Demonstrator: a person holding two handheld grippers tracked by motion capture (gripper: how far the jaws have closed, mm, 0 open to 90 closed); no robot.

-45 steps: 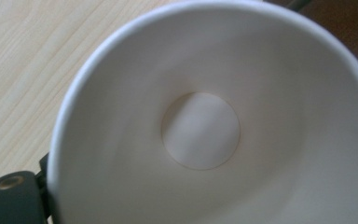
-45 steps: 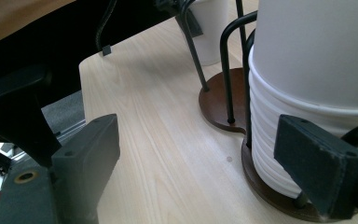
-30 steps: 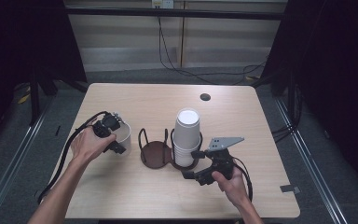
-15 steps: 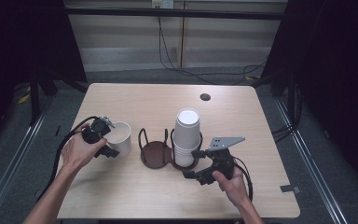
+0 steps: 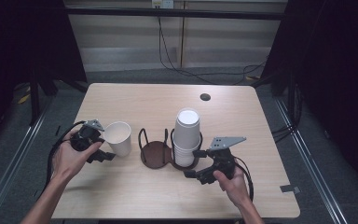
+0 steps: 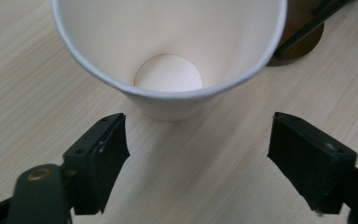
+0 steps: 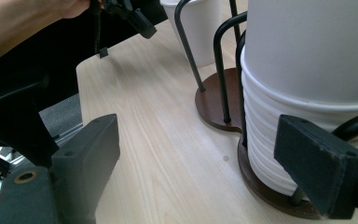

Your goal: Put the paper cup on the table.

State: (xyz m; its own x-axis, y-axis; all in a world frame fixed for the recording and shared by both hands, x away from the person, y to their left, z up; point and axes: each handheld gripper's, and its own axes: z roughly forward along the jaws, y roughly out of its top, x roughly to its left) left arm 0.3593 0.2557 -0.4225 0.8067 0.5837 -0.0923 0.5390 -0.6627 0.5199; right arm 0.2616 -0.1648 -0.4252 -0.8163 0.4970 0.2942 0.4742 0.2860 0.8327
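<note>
**A:** Where's the cup?

**B:** One paper cup stands upright, left of centre on the table. It's just left of the wire cup holder. A stack of cups sits in the holder's right ring.

**A:** How will it handle?

**B:** Probably light, thin-walled, easy to crush or tip. You'd do best to take it on the side wall below the rim, with a soft squeeze.

**A:** Left side?

**B:** Your left gripper is low and level at the cup's lower left, pointing at it. The jaws have just been closing but stand apart with nothing between them. In the left gripper view the cup is just past the tips.

**A:** Right side?

**B:** Your right gripper rests lower centre-right, jaws wide and empty. It's aimed at the base of the stack.
</note>
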